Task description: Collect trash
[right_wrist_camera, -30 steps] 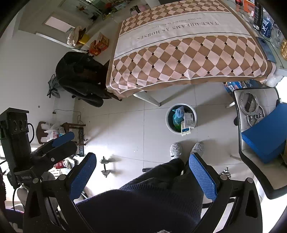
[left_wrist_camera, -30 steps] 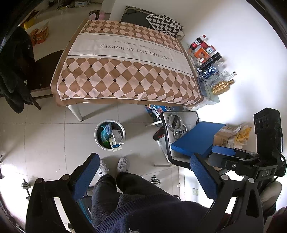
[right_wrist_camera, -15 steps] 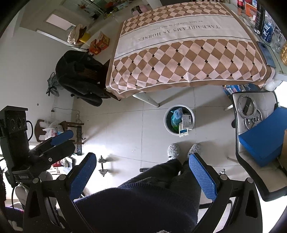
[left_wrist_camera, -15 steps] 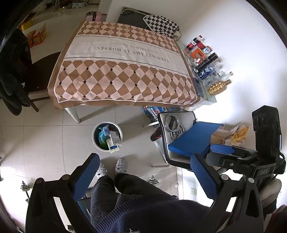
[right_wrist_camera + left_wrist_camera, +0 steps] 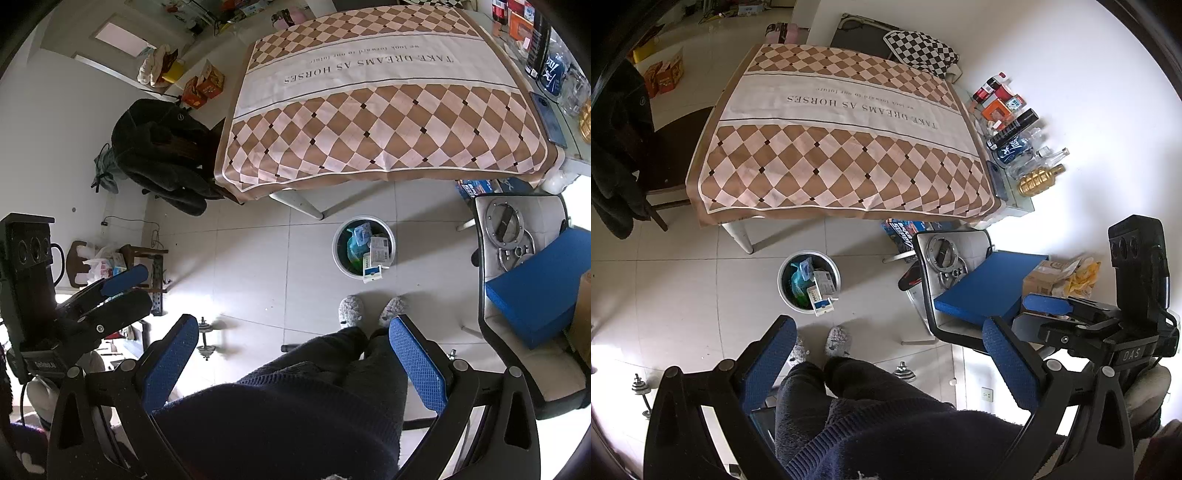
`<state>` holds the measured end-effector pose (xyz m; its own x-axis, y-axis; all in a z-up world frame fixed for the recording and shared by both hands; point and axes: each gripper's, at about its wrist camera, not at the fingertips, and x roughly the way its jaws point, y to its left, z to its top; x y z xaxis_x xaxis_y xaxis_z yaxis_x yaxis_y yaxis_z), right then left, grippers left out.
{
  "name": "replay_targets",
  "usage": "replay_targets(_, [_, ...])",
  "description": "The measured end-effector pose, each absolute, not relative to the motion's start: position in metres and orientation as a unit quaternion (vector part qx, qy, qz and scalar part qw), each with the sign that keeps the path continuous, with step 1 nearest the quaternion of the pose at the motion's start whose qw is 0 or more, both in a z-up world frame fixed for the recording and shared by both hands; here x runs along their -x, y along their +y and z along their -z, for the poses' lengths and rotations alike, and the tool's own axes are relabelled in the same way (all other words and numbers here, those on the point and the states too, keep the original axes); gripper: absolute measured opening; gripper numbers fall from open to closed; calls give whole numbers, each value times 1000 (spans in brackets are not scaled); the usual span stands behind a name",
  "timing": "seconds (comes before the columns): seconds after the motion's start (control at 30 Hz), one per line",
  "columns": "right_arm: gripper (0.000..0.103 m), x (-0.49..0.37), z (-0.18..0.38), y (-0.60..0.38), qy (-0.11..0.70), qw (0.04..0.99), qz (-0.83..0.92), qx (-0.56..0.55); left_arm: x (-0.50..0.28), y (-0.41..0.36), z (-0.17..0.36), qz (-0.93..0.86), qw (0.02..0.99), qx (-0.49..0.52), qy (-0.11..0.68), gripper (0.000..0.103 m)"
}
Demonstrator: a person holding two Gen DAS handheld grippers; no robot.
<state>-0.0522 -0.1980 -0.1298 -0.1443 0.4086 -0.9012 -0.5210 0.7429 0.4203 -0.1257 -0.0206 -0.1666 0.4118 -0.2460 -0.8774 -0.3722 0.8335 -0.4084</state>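
Both my left gripper [image 5: 886, 363] and right gripper [image 5: 291, 356] gape wide, empty; bin [image 5: 786, 295] lies ahead beyond the fingers, so I'd descend slowly.

A: Left gripper [image 5: 888, 363], own camera: jaws wide apart, blue pads [image 5: 768, 360] facing each other, nothing between them. Held high, looking steeply down.

B: Right gripper [image 5: 291, 363], own camera?

A: Same state. Jaws spread, pads [image 5: 415, 363] bare, nothing gripped. Also raised and tilted downward.

B: Cross-views?

A: Right gripper shows at the right edge of the left view [image 5: 1071, 314]; left gripper shows at the left edge of the right view [image 5: 110, 291]. Both side by side, well apart.

B: Body?

A: Person's legs [image 5: 827, 398] in dark trousers run down between each pair of fingers; grey slippers [image 5: 351, 308] on both feet. Hands not visible.
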Motion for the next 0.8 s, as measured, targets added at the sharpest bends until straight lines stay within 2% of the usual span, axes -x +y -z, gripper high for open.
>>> replay_targets(0.8, [103,45,121,-202,665,653,-359,52,124,-25,158,-39,791,298,533,103])
